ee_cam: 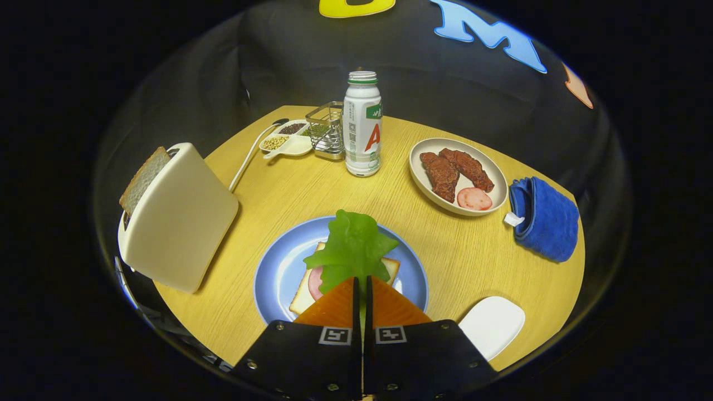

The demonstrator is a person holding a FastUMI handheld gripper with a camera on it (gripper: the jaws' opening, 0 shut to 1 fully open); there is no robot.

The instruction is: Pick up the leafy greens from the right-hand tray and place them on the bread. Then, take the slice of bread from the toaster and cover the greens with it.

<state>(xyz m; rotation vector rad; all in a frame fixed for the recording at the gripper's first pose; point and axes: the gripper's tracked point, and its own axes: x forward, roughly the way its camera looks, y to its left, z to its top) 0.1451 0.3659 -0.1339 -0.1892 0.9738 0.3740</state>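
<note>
Lettuce leaf is pinched by its near edge btwn the two fingers of the gripper, jaws closed on it w/ almost no gap. Leaf stands up ahead of the fingertips, over the bread slice on the blue plate; a pink ham round lies on that bread, partly under the leaf. Can't tell if leaf already touches it.

Step in hand, my read: laying the greens down. To do it well: lower till leaf rests flat on ham + bread, centre it so edges don't hang far off, then open jaws and back out straight so leaf isn't dragged.

Next piece: 2nd bread slice sticks up from the toaster, just beside the plate. Bottle and plate of meat sit beyond, well apart.
</note>
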